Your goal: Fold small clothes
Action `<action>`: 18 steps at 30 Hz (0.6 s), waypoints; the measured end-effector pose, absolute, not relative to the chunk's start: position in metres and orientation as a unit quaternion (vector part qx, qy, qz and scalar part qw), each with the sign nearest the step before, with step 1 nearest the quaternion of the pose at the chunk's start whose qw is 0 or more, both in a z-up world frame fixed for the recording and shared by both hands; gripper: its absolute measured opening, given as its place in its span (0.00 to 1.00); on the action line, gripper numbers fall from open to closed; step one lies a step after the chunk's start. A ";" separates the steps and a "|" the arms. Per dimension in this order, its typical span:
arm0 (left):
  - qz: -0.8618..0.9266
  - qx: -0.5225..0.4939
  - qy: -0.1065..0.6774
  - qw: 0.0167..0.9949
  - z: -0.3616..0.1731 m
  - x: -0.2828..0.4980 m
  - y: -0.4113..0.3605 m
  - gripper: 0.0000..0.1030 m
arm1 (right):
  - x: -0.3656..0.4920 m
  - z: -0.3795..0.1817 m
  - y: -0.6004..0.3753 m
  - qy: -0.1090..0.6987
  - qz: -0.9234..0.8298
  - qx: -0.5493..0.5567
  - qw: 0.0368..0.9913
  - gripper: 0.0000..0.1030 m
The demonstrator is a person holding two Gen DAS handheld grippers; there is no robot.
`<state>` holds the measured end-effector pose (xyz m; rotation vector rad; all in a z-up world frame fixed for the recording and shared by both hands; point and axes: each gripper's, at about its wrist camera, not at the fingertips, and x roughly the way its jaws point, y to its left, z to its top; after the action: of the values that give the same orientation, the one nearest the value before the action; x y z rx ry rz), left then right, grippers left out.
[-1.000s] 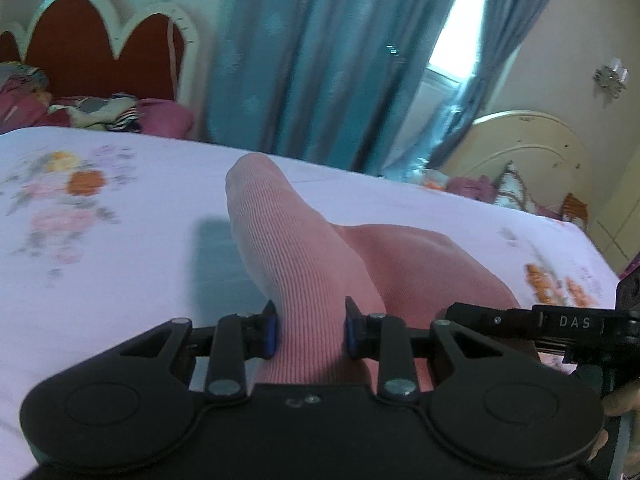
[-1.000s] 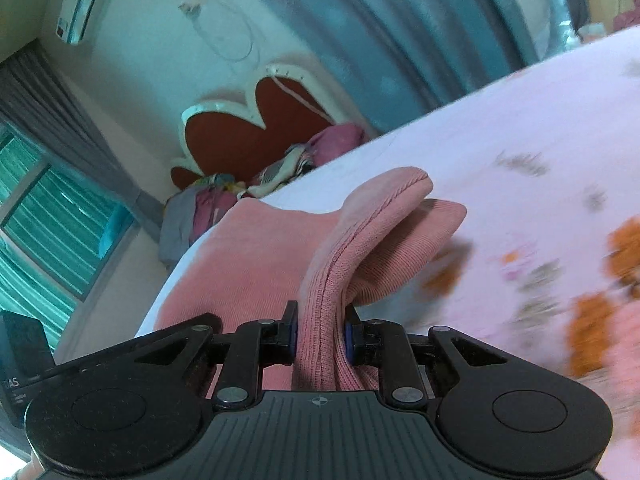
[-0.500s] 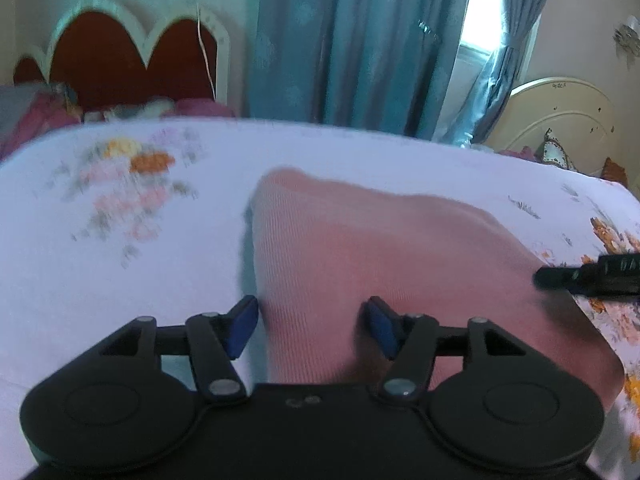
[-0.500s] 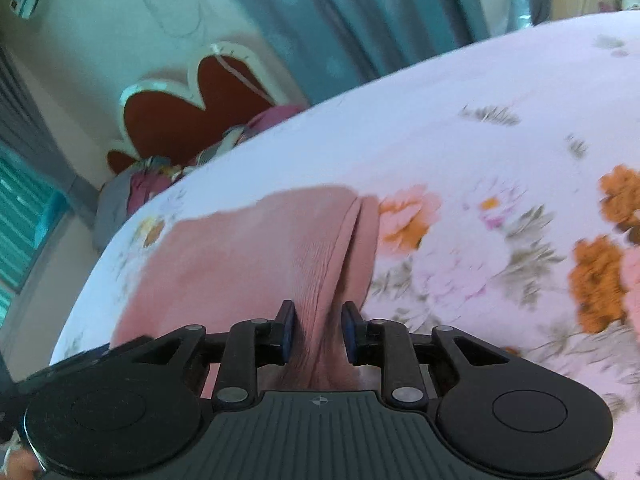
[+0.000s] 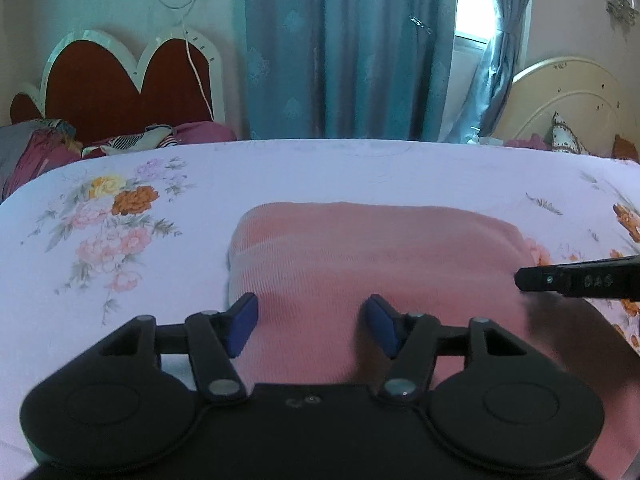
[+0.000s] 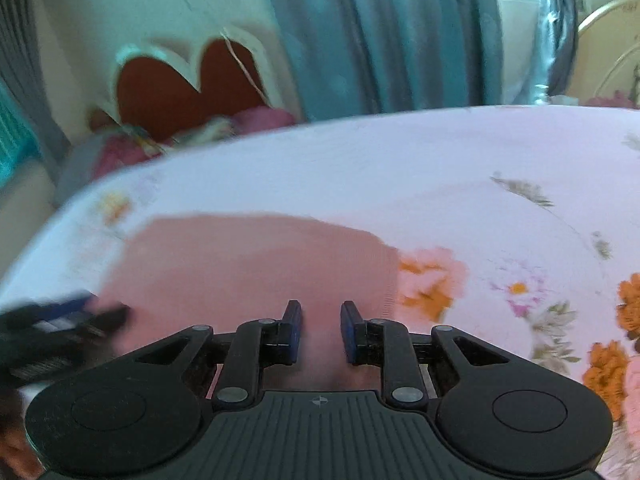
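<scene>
A home bedroom: floral-sheeted bed (image 5: pixel 280 172), scalloped headboard (image 5: pixel 120 76), blue curtains (image 5: pixel 348 48).

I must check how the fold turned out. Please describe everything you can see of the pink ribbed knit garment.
The pink ribbed knit garment lies folded and flat on the white floral bedsheet, with a soft rounded fold along its far edge. The left gripper is opening, blue pads clear of the cloth. The right gripper has narrow jaws with cloth between them; whether they pinch it is unclear.
</scene>
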<state>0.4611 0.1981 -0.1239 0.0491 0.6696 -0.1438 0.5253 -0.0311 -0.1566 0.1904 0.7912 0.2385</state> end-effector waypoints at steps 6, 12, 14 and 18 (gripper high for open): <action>-0.060 -0.007 0.344 0.937 -0.108 0.445 0.207 0.57 | 0.502 -0.134 -0.034 0.359 0.125 0.101 0.919 0.20; -0.052 0.000 0.361 0.931 -0.104 0.416 0.206 0.57 | 0.450 -0.107 -0.027 0.336 0.160 0.077 0.925 0.20; -0.050 -0.001 0.369 0.928 -0.106 0.406 0.205 0.59 | 0.436 -0.109 -0.023 0.340 0.166 0.072 0.923 0.20; -0.044 0.005 0.373 0.927 -0.111 0.393 0.203 0.60 | 0.419 -0.128 -0.021 0.361 0.151 0.054 0.919 0.20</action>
<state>0.3926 0.2026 -0.1112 0.0103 0.7650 -0.0899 0.4191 -0.0210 -0.1282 0.1113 0.7427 0.3115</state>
